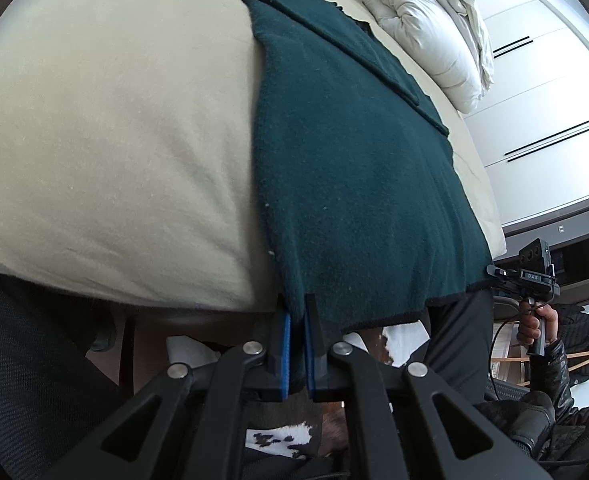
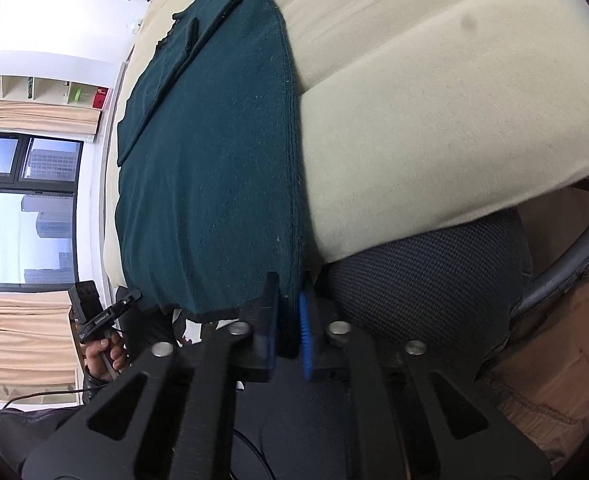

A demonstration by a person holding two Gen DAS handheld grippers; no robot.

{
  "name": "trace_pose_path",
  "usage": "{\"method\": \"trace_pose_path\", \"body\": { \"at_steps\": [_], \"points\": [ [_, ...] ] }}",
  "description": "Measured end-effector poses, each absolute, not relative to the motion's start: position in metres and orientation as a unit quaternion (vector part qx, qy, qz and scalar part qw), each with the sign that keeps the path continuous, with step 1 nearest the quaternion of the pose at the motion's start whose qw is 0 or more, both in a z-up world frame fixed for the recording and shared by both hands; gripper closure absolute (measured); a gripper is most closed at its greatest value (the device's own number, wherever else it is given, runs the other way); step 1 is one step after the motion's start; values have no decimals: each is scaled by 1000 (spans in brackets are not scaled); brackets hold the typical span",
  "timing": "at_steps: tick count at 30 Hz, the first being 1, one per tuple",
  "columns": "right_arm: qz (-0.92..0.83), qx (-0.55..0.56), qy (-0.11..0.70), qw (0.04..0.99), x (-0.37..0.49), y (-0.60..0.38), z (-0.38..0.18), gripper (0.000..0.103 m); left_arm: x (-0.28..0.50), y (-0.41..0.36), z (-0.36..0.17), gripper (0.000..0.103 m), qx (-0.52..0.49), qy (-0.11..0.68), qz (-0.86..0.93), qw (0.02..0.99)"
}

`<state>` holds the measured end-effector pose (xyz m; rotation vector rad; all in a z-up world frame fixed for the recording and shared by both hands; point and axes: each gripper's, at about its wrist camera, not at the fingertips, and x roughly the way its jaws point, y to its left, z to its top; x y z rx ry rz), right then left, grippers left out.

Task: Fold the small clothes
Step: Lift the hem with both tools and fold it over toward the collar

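Cream bedding point(image 1: 114, 140) is filling both of my views, with a rumpled white pillow point(image 1: 426, 28) far off at about one o'clock from my left claw. I'm looking along a dark green garment point(image 1: 354, 184) that is lying flat on the bed, its long axis running straight away from me toward twelve o'clock. My left claw point(image 1: 297, 340) is clenching the near hem at the garment's left corner; my right claw point(image 2: 290, 332) is clenching the same hem at the right corner, cloth sandwiched between the blue pads point(image 2: 305, 332). With both corners at six o'clock and the far end dead ahead, I'm judging the fold needs both hands carrying the hem forward together.
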<state>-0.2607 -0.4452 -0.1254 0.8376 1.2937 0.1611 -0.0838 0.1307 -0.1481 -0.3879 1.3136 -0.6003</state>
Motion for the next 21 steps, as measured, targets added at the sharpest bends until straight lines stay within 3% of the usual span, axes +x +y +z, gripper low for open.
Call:
{"method": "trace_pose_path", "body": {
  "at_steps": [21],
  "points": [
    [112,417,398,810,-203,-446,-24,97,-35,144,-64,97,-369,458,-373,717]
  ]
}}
